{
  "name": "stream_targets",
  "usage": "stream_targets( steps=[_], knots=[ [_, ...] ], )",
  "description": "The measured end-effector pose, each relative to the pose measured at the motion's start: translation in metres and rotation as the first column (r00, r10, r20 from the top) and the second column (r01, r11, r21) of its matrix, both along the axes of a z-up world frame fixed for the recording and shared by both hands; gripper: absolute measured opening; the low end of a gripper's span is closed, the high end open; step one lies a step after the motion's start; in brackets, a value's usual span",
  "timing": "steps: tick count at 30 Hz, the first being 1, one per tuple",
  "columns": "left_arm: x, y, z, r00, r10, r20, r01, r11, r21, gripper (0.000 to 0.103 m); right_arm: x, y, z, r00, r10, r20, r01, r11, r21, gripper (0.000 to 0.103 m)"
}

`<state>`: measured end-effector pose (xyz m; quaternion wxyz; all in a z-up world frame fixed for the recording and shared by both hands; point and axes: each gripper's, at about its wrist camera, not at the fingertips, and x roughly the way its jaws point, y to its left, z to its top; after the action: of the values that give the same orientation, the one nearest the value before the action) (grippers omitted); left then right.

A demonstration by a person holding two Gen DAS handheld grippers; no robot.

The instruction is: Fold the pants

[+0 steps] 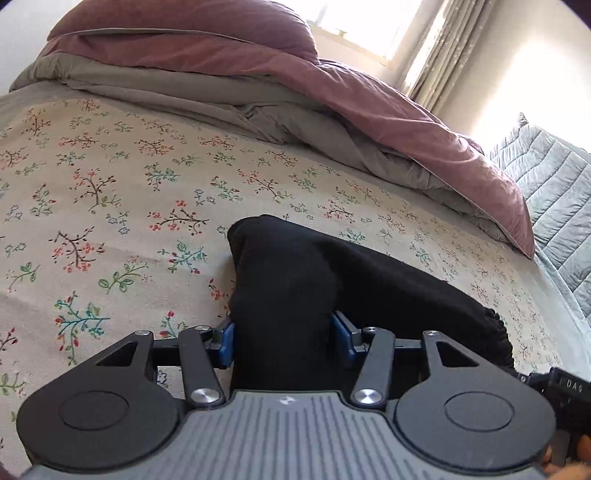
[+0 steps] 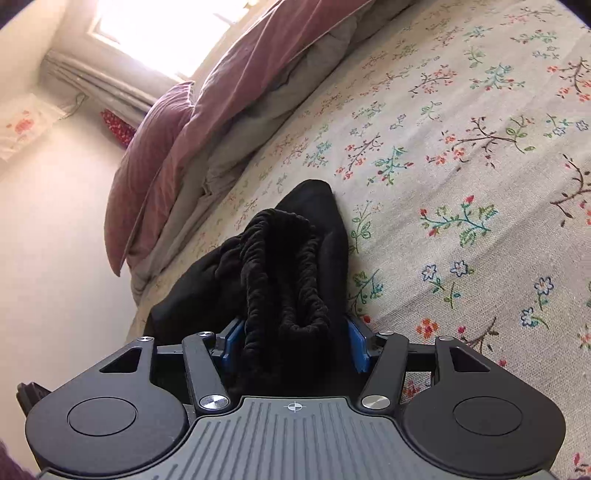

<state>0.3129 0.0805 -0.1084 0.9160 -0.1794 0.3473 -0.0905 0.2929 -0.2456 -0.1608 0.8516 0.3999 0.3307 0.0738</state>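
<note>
We see the black pants (image 1: 295, 280) bunched on the bed (image 1: 110, 221), near its edge, their elastic waistband (image 2: 280, 266) gathered up. Cloth fills the jaws of the left gripper (image 1: 282, 339) and the right gripper (image 2: 293, 343); whether the blue pads (image 1: 226, 343) press it, we cannot tell. A pink duvet (image 1: 369, 103) lies behind.

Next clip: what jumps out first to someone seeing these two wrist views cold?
The black pants, bunched on the floral bedsheet, sit between the blue pads of both grippers; the right wrist view shows their gathered elastic waistband. Behind lies a rumpled mauve duvet, under a bright window.
</note>
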Motion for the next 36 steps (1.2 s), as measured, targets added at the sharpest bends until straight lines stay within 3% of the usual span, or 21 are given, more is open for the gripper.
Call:
stream_targets(
  steps=[1, 3, 5, 9, 10, 13, 14, 15, 19, 20, 23, 24, 26, 28, 30, 33, 36],
  knots=[
    [-0.004, 0.005, 0.006, 1.000, 0.024, 0.010, -0.023, 1.000, -0.014, 0.067, -0.002, 0.001, 0.002, 1.000, -0.007, -0.007, 0.007, 1.000, -0.020, 0.060],
    [-0.019, 0.016, 0.020, 0.992, 0.113, 0.057, -0.112, 0.994, -0.018, 0.085, -0.007, 0.007, 0.010, 1.000, -0.010, -0.015, 0.008, 0.995, -0.099, 0.072],
    [-0.034, 0.012, 0.030, 0.987, 0.142, 0.075, -0.144, 0.989, 0.026, 0.086, -0.017, 0.006, 0.024, 1.000, -0.018, 0.005, 0.019, 0.985, -0.171, 0.077],
    [-0.058, -0.035, 0.027, 0.995, -0.034, 0.095, 0.022, 0.993, 0.118, 0.079, -0.040, 0.008, 0.049, 0.991, -0.129, 0.040, 0.135, 0.931, -0.338, 0.082],
    [-0.061, -0.047, 0.023, 0.995, -0.058, 0.085, 0.045, 0.988, 0.145, 0.077, -0.048, 0.016, 0.056, 0.987, -0.138, 0.083, 0.160, 0.900, -0.405, 0.081],
    [-0.064, -0.074, 0.000, 0.996, -0.080, 0.040, 0.066, 0.959, 0.275, 0.074, -0.071, 0.058, 0.072, 0.975, 0.011, 0.220, 0.115, 0.826, -0.551, 0.043],
    [-0.063, -0.078, -0.009, 0.996, -0.082, 0.030, 0.069, 0.948, 0.309, 0.074, -0.074, 0.070, 0.073, 0.972, 0.052, 0.229, 0.088, 0.823, -0.560, 0.027],
    [-0.063, -0.079, -0.017, 0.996, -0.084, 0.034, 0.068, 0.940, 0.335, 0.074, -0.073, 0.082, 0.071, 0.973, 0.091, 0.213, 0.047, 0.824, -0.564, 0.022],
    [-0.076, -0.080, -0.019, 0.991, -0.118, 0.058, 0.088, 0.921, 0.379, 0.073, -0.052, 0.095, 0.035, 0.994, 0.075, 0.083, -0.012, 0.811, -0.586, 0.022],
    [-0.079, -0.078, -0.016, 0.990, -0.126, 0.062, 0.094, 0.921, 0.377, 0.073, -0.046, 0.090, 0.020, 0.999, 0.043, 0.031, -0.018, 0.824, -0.567, 0.020],
    [-0.089, -0.063, -0.007, 0.992, -0.108, 0.061, 0.083, 0.942, 0.325, 0.076, -0.059, 0.070, 0.002, 0.997, 0.016, 0.072, 0.019, 0.890, -0.456, 0.019],
    [-0.091, -0.059, -0.004, 0.995, -0.088, 0.056, 0.066, 0.947, 0.314, 0.083, -0.061, 0.069, 0.005, 0.998, 0.004, 0.055, 0.021, 0.896, -0.444, 0.019],
    [-0.100, -0.052, 0.001, 0.999, -0.039, 0.027, 0.029, 0.951, 0.308, 0.092, -0.067, 0.077, 0.018, 0.999, 0.029, 0.013, -0.019, 0.866, -0.500, 0.020],
    [-0.112, -0.050, 0.006, 0.998, 0.021, -0.060, -0.002, 0.953, 0.301, 0.093, -0.078, 0.086, 0.027, 0.997, 0.076, -0.003, -0.065, 0.830, -0.554, 0.026],
    [-0.130, -0.049, 0.016, 0.994, 0.057, -0.097, -0.026, 0.956, 0.292, 0.095, -0.093, 0.086, 0.036, 0.997, 0.074, -0.025, -0.076, 0.831, -0.551, 0.027],
    [-0.173, -0.051, 0.042, 0.996, 0.080, -0.033, -0.067, 0.956, 0.287, 0.103, -0.119, 0.083, 0.048, 0.995, 0.060, -0.080, -0.091, 0.869, -0.487, 0.029],
    [-0.218, -0.055, 0.065, 0.993, 0.104, 0.046, -0.113, 0.956, 0.271, 0.103, -0.156, 0.091, 0.072, 0.996, 0.078, -0.034, -0.085, 0.867, -0.492, 0.029]
  ],
)
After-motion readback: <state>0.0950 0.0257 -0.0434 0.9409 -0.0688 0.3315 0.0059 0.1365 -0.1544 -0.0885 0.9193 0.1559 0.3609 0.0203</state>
